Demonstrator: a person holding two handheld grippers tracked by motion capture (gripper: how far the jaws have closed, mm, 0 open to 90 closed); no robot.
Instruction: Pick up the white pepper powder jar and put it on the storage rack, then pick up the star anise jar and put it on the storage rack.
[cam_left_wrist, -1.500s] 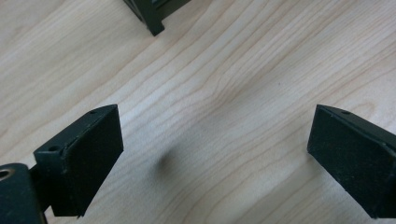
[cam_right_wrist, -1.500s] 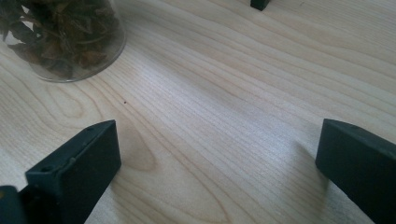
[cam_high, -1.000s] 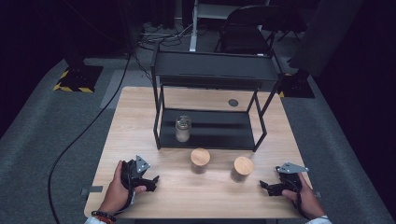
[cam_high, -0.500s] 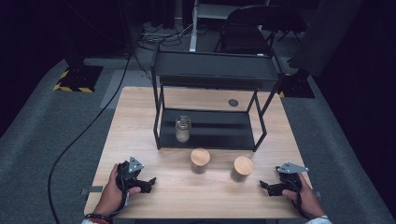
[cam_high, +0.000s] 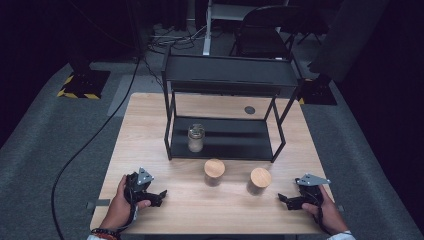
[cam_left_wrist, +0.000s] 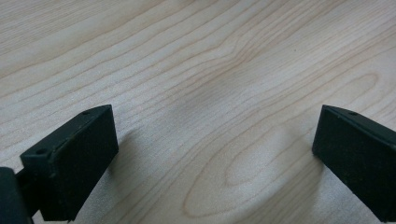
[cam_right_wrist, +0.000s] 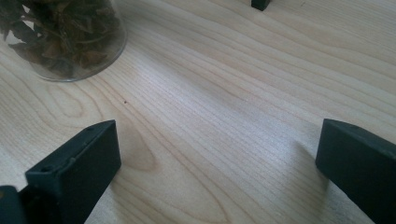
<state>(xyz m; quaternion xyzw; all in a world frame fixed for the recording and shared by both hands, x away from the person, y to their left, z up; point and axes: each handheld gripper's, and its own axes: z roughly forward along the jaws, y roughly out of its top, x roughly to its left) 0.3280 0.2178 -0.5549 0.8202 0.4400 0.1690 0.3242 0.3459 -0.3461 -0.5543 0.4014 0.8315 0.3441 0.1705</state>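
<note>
Two glass jars with round wooden lids stand on the wooden table (cam_high: 150, 130) in front of a black two-tier rack (cam_high: 227, 80): one jar (cam_high: 214, 171) near the middle, the other (cam_high: 260, 180) to its right. A third jar with a clear lid (cam_high: 196, 138) sits on the rack's lower shelf at the left. My left gripper (cam_high: 159, 196) rests near the front left edge, open over bare wood (cam_left_wrist: 215, 116). My right gripper (cam_high: 285, 200) rests at the front right, open, with a jar of dried leaves (cam_right_wrist: 60, 37) ahead to its left.
A rack foot (cam_right_wrist: 260, 4) shows at the top of the right gripper view. A small dark disc (cam_high: 249, 109) lies on the table behind the rack. A black cable (cam_high: 95, 135) trails off the left edge. Chairs and grey floor lie beyond.
My left gripper has slid a little nearer the front edge of the table. The right gripper and the jars have stayed put.
</note>
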